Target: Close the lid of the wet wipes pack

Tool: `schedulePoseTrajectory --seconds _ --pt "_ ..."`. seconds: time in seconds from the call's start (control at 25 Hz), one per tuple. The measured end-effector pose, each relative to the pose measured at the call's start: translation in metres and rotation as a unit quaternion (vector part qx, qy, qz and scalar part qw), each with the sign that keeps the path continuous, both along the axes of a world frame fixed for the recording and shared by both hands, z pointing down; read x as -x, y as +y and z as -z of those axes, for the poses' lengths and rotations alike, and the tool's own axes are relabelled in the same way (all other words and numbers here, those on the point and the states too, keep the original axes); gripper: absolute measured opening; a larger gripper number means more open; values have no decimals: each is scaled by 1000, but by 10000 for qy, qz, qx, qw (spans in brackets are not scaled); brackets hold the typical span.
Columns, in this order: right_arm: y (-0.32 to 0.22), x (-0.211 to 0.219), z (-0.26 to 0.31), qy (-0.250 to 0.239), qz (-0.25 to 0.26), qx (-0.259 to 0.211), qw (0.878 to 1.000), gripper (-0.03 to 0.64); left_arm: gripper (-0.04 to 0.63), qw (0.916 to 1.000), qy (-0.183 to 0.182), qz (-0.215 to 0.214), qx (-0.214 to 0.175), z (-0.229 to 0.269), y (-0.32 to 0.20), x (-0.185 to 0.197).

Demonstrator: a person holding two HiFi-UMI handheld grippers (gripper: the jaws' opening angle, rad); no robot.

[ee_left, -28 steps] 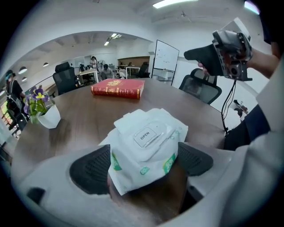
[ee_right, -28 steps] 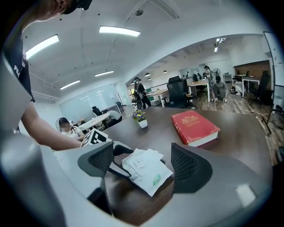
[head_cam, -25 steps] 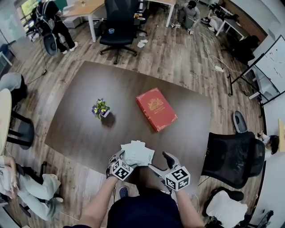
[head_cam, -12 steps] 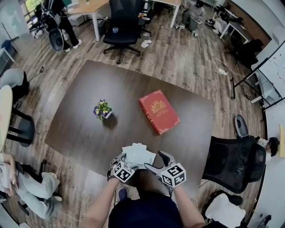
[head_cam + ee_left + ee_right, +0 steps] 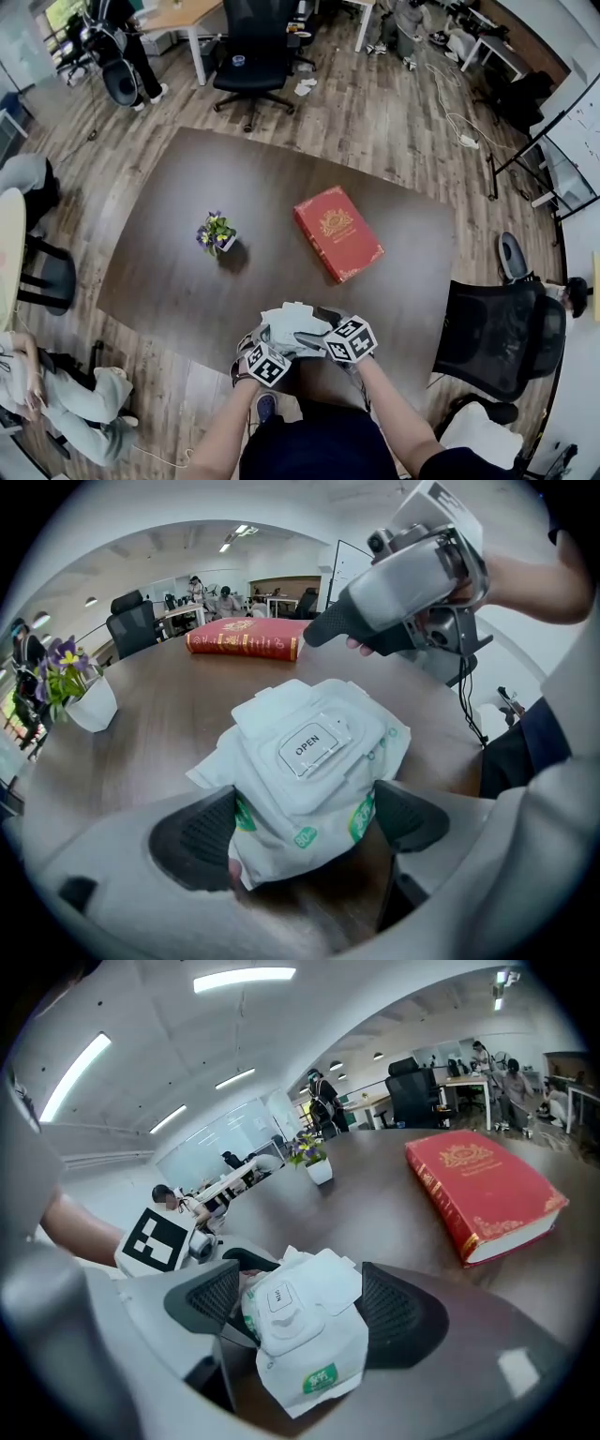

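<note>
left gripper (image 5: 305, 822): clamped on wipes pack (image 5: 309, 771)
right gripper (image 5: 305, 1307): hung open, jaws apart, near lid (image 5: 314, 745)
risk: soft pack could've slipped loose under a push

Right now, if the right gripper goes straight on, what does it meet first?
Probably the wipes pack, straight ahead of the right gripper, whose jaws stand open; the gap is hard to judge.

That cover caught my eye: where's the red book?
In the head view the red book lies on the right half of the table, right of the flower pot, beyond the wet wipes pack.
</note>
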State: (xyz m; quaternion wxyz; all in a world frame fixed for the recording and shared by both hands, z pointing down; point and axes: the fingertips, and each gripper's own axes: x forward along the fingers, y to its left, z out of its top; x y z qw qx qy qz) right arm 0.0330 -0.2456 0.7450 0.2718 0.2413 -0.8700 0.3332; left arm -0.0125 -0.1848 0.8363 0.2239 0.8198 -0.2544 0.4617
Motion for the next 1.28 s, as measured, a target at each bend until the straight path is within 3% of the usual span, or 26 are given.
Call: schedulePoseTrajectory --seconds 0.36,0.6,0.96,1.28 --pt "-22 1 -51 -23 188 703 9973 420 463 10000 -80 -35 35 -5 -1 -2" --pt "-21 8 -61 -324 197 1139 9928 420 465 9999 -122 -48 27 -7 -1 1" --pt "-23 12 -25 -716 361 837 9933 360 465 9999 -149 -56 50 -8 0 0" --pt "-9 23 2 -822 834 495 9919 322 466 9998 -194 -75 52 -7 0 1"
